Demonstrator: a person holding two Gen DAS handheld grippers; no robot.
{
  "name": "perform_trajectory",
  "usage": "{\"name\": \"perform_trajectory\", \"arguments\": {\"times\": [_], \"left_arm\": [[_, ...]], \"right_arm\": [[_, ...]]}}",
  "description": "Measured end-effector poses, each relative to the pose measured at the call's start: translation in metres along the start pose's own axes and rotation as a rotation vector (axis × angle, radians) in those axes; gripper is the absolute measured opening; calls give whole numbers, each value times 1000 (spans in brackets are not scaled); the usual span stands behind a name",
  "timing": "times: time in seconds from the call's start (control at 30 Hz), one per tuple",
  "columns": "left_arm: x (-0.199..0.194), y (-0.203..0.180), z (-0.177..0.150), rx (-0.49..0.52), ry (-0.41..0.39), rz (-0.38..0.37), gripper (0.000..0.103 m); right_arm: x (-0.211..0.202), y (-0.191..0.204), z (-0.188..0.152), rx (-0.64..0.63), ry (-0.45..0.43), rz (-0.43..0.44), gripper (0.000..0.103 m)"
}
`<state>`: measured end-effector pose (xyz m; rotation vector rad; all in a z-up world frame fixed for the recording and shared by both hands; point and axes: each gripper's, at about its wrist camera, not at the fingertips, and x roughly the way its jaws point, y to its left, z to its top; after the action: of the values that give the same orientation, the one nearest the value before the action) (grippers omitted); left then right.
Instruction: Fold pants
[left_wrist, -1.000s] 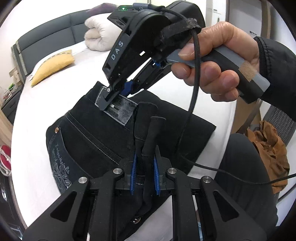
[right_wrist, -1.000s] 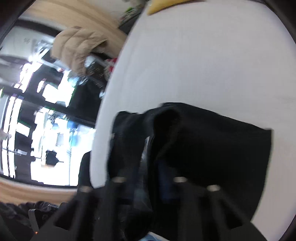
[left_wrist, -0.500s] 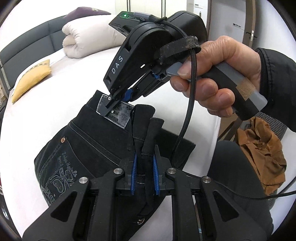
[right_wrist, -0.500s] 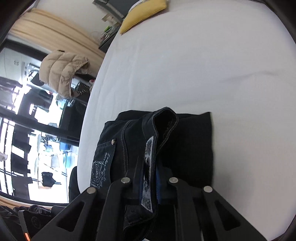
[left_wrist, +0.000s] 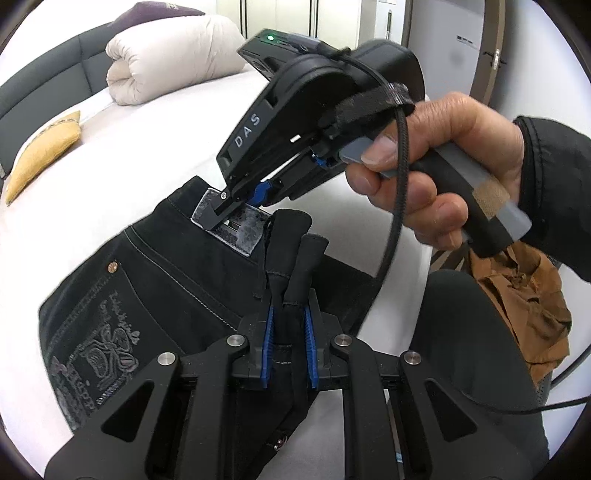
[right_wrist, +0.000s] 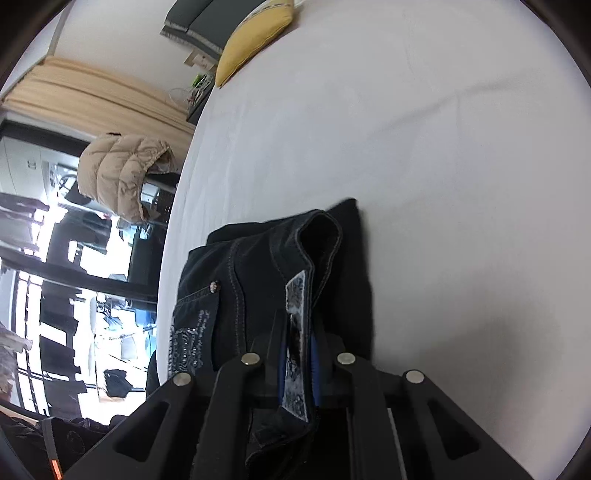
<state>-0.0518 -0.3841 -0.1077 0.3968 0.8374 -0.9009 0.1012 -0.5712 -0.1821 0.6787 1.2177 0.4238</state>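
Note:
Black jeans with a printed back pocket and a silver waist patch lie folded on the white bed. My left gripper is shut on a bunched strip of the waistband. A hand holds my right gripper, which is shut on the waistband at the patch. In the right wrist view the right gripper pinches the patch, and the jeans drape below onto the sheet.
A rolled cream duvet and a yellow cushion lie at the grey headboard. Brown cloth sits beside the bed at right. A beige puffer jacket hangs past the bed's edge. White sheet stretches beyond the jeans.
Both grippers have carried the waistband across the bed and lower, keeping their hold. The jeans now rest more squarely on the sheet, and the right wrist view has rolled and sharpened.

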Motion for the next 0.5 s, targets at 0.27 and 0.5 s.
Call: {"name": "perform_trajectory", "arguments": {"times": [0.27,0.5], "left_arm": [[-6,18,-1,-47,23,-52,19],[-84,90,-20,-292,-55,-139,21]], "right_arm": [[3,-25,-14,68,-31,106,22],[-28,-14,-22,92,-128,-6,30]]}}
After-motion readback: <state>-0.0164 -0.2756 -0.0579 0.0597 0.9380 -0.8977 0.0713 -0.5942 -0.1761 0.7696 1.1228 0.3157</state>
